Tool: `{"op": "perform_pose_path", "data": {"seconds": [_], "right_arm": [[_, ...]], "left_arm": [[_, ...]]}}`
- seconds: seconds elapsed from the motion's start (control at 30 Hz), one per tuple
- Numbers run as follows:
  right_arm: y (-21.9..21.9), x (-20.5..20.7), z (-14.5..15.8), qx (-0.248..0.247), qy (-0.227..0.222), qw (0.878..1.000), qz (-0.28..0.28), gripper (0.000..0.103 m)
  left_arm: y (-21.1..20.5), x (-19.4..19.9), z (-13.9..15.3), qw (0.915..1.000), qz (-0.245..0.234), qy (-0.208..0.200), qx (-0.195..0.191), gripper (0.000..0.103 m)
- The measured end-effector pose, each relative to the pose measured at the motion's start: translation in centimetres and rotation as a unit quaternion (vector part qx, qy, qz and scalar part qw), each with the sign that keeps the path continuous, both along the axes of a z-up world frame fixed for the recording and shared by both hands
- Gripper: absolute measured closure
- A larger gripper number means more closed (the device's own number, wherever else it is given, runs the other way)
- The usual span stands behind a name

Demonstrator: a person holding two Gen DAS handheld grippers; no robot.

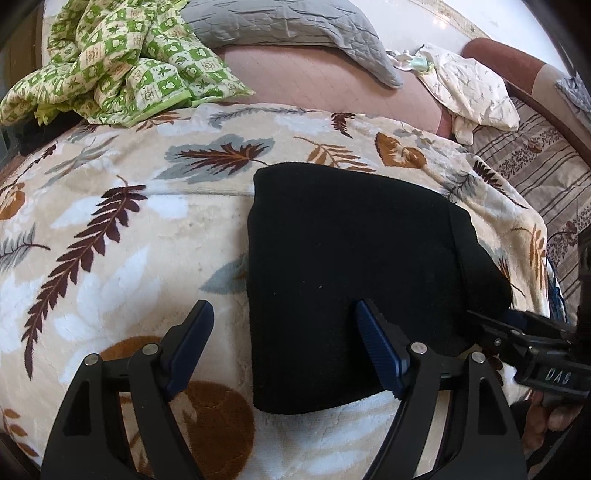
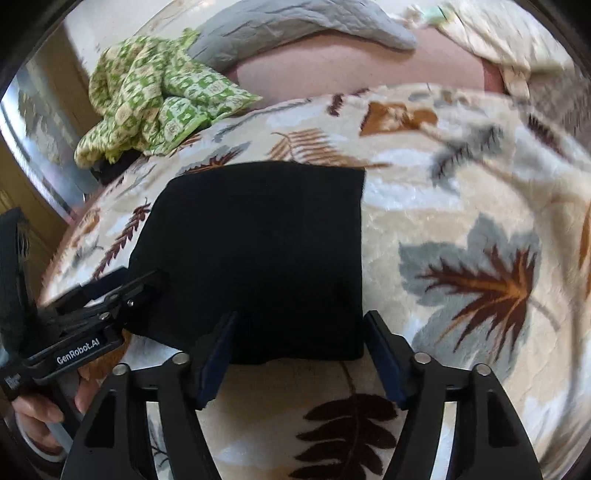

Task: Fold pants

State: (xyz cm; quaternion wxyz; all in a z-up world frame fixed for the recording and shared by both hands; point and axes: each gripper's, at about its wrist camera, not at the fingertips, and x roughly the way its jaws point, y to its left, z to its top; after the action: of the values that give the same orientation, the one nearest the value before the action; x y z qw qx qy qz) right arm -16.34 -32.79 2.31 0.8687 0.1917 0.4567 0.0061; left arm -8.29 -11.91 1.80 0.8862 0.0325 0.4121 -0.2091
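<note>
The black pants (image 1: 351, 266) lie folded into a compact rectangle on a cream leaf-print blanket (image 1: 110, 229); they also show in the right wrist view (image 2: 258, 251). My left gripper (image 1: 282, 310) is open at the pants' near left corner, its right finger over the cloth and its left finger over the blanket. My right gripper (image 2: 301, 319) is open over the pants' near right corner. In the left wrist view the right gripper (image 1: 491, 325) shows at the pants' right edge. In the right wrist view the left gripper (image 2: 147, 284) shows at their left edge.
A crumpled green checkered cloth (image 1: 110, 55) lies at the back left. A grey quilted pillow (image 1: 280, 26) sits behind it on a pink sheet (image 1: 314, 77). A pale patterned garment (image 1: 469, 88) lies at the back right, beside a striped bedcover (image 1: 546, 166).
</note>
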Motion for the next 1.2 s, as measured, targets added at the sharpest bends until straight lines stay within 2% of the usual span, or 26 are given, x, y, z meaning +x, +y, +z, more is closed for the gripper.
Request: {"op": "perform_pose_path", "data": {"seconds": [0.1,0.3,0.37,0.43,0.5,0.6,0.67,0.77,0.93,1.0,1.1,1.2], "right_arm": [[-0.3,-0.4,0.7,0.009,-0.009,1.000,-0.002,0.033],[0.5,-0.8,4.6,-0.065,-0.041,0.997,0.001,0.034],[0.8,-0.9,5.4,-0.065,-0.051,0.997,0.007,0.043],[1.2,-0.9,5.8,-0.062,-0.061,0.996,0.019,0.061],[1.8,-0.7,5.4,-0.067,-0.056,0.996,0.032,0.066],[2.2,-0.1,3.7,-0.070,-0.031,0.996,0.033,0.066],[2.0,0.0,2.8,-0.062,-0.023,0.997,0.027,0.066],[1.7,-0.1,3.0,-0.054,-0.026,0.998,0.029,0.065],[-1.0,-0.2,4.0,-0.015,-0.048,0.999,-0.012,0.041],[-2.2,0.4,3.7,0.015,-0.049,0.998,-0.020,0.039],[-3.6,2.2,2.4,0.053,-0.028,0.998,-0.022,0.029],[-4.1,3.6,1.0,0.086,-0.012,0.996,-0.010,0.029]], "left_arm": [[0.1,-0.1,0.2,1.0000,-0.001,-0.002,0.002,0.023],[0.7,-0.9,0.8,0.9999,0.006,-0.011,0.007,0.023],[0.9,-0.8,0.7,0.9999,0.006,-0.007,0.006,0.023],[0.9,-0.7,0.5,0.9999,0.007,-0.004,0.006,0.023],[0.9,-0.7,0.4,1.0000,0.008,-0.004,0.005,0.023],[0.9,-0.7,0.2,1.0000,0.005,-0.001,0.004,0.022],[1.0,-0.6,0.2,1.0000,0.004,0.003,-0.002,0.022],[1.4,-0.3,0.7,0.9997,-0.005,0.014,-0.017,0.022],[3.2,1.4,1.9,0.9982,-0.001,0.023,-0.055,0.021],[3.6,2.5,1.7,0.9968,0.001,0.043,-0.067,0.019],[3.6,4.1,0.7,0.9929,-0.005,0.088,-0.080,0.019],[3.0,4.7,-0.2,0.9885,-0.018,0.113,-0.099,0.017]]}}
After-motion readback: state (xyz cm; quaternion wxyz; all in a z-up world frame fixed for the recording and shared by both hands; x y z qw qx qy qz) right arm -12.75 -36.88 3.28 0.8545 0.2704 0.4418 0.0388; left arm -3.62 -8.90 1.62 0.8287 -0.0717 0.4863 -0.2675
